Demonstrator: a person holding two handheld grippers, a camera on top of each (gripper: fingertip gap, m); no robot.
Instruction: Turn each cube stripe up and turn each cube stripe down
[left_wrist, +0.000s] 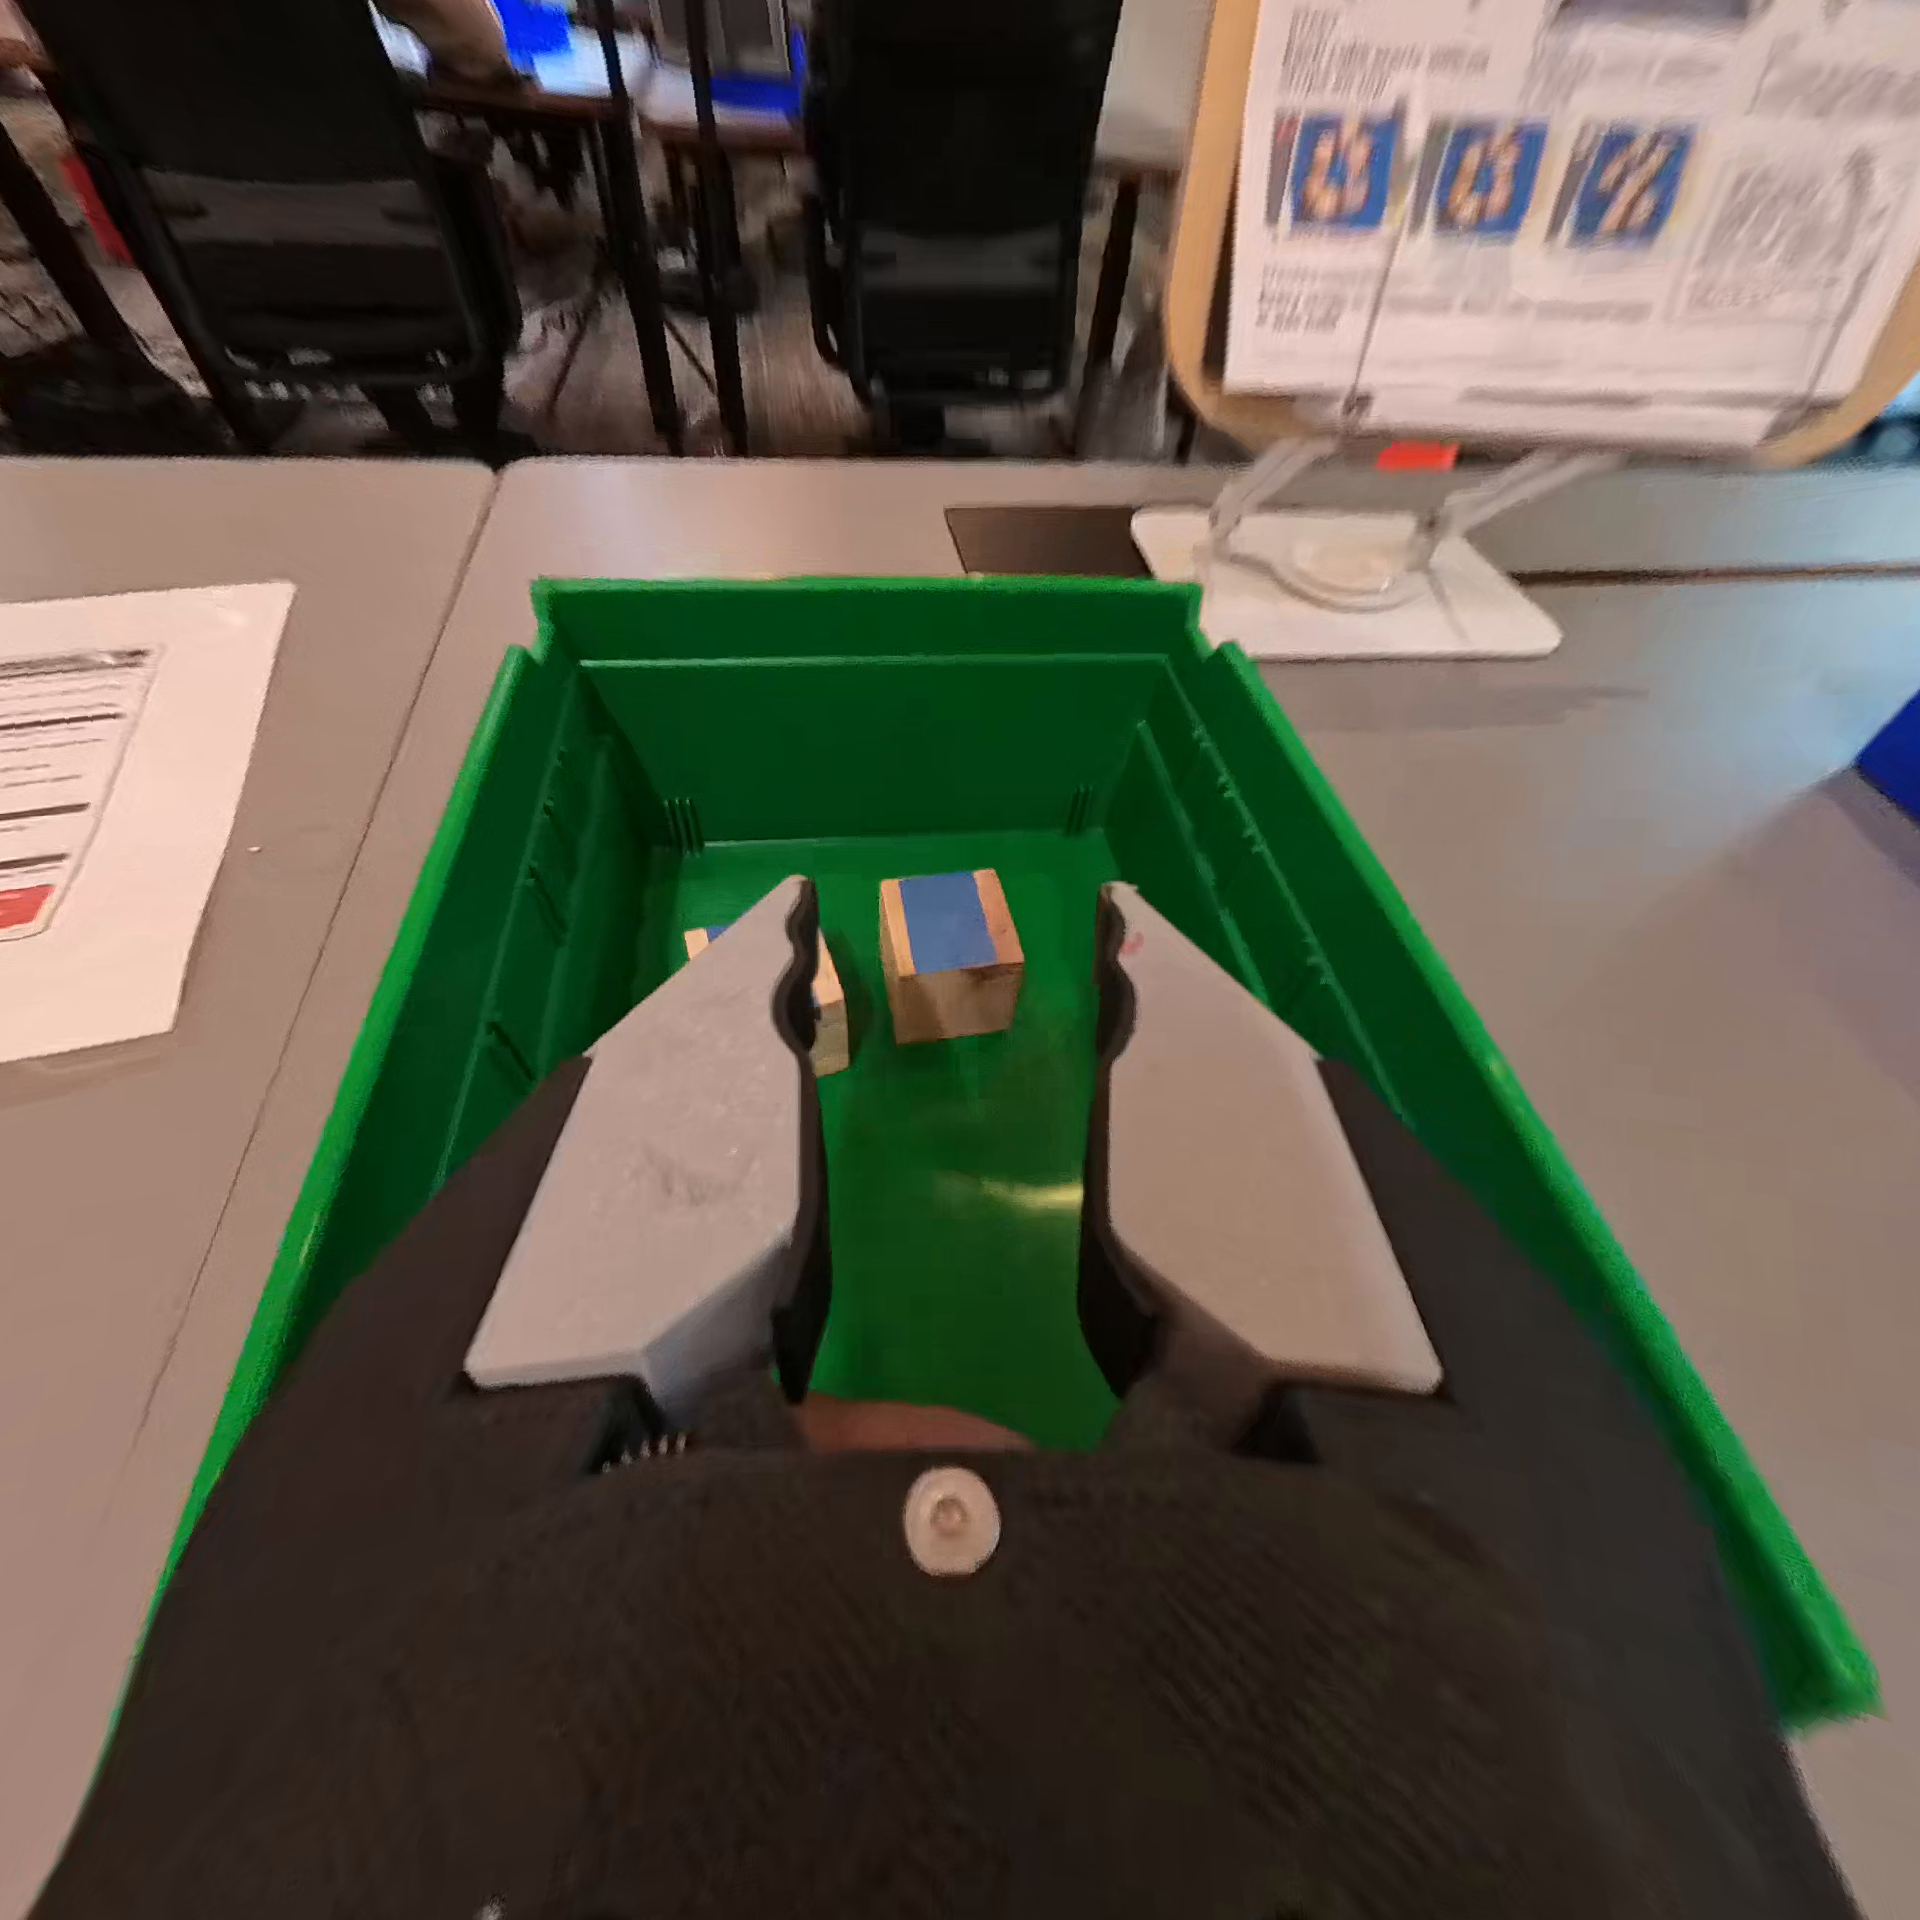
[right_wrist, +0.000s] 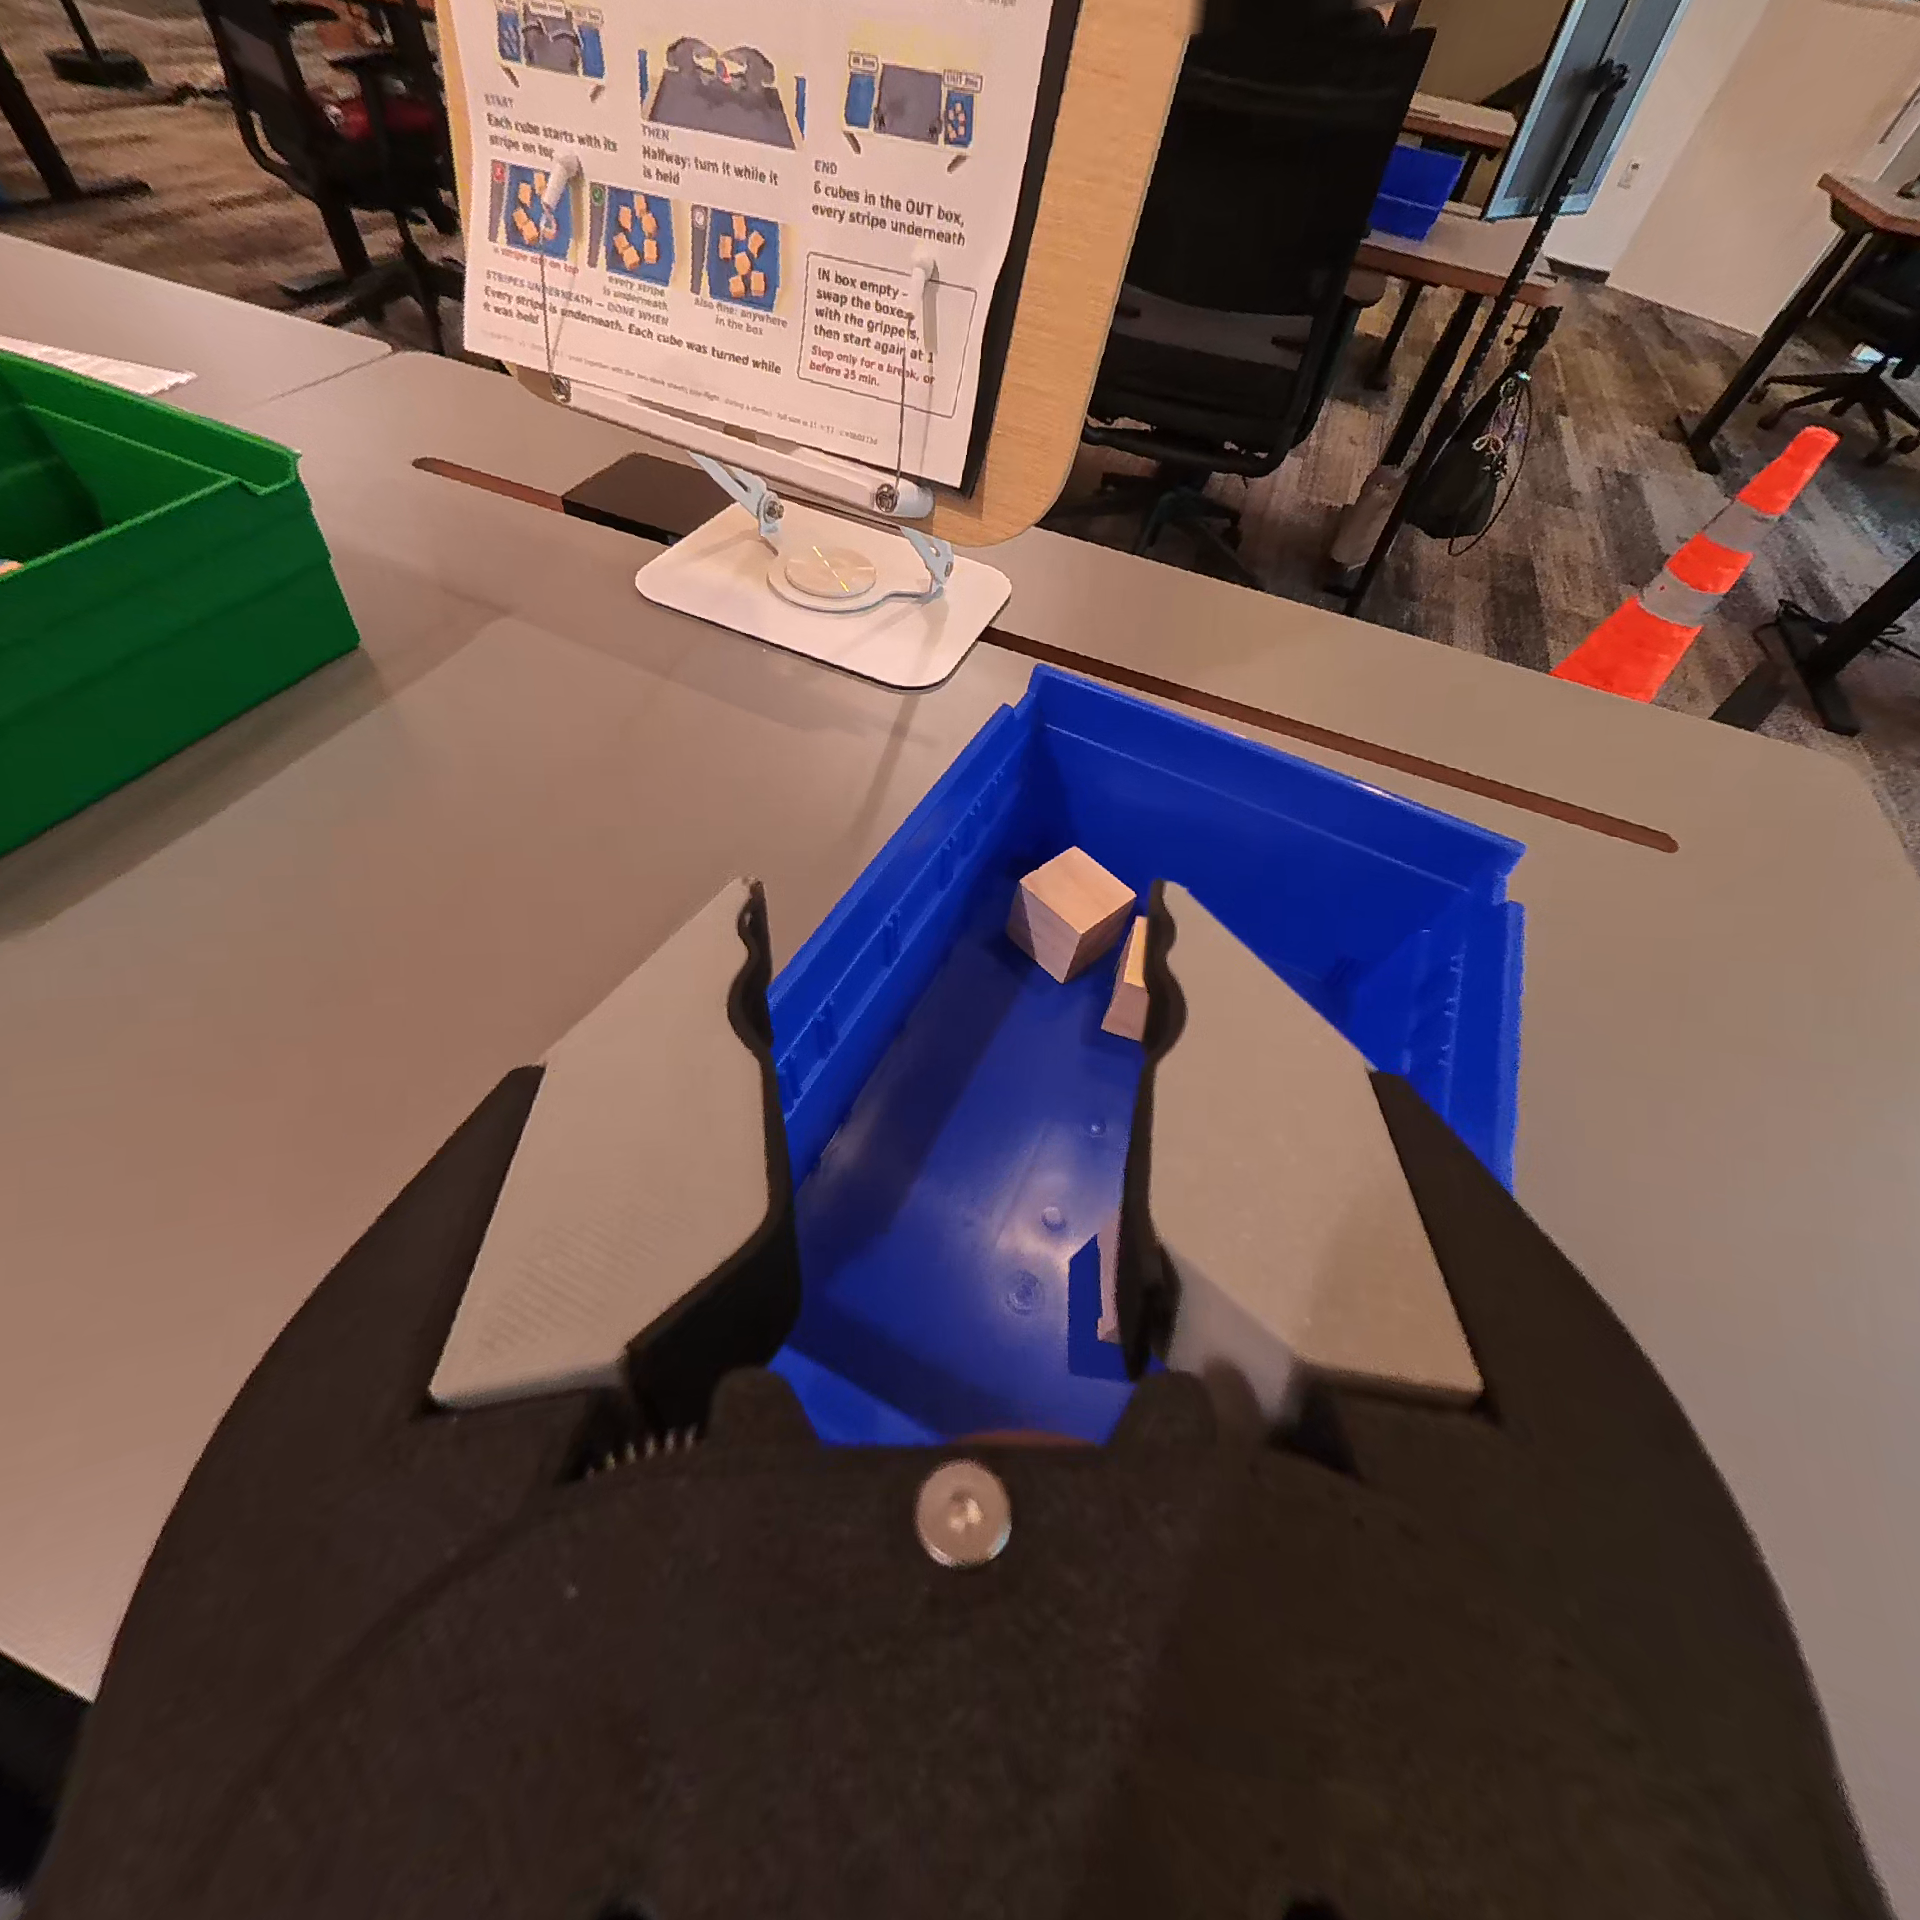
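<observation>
In the left wrist view a green bin (left_wrist: 862, 634) holds two wooden cubes. One cube (left_wrist: 951, 961) shows a blue stripe on top. The other cube (left_wrist: 831, 1023) is mostly hidden behind my left finger. My left gripper (left_wrist: 956, 914) is open and empty above the bin, just short of the cubes. In the right wrist view a blue bin (right_wrist: 1278, 790) holds a plain-topped wooden cube (right_wrist: 1070, 909) and a second cube (right_wrist: 1127, 987) partly hidden by my right finger. My right gripper (right_wrist: 956, 904) is open and empty over the blue bin's near left side.
A stand with a printed instruction sheet (right_wrist: 748, 208) sits at the table's far edge between the bins. A paper sheet (left_wrist: 104, 810) lies left of the green bin. The green bin's corner (right_wrist: 156, 582) shows at the left of the right wrist view. Chairs and an orange cone (right_wrist: 1704, 561) stand beyond the table.
</observation>
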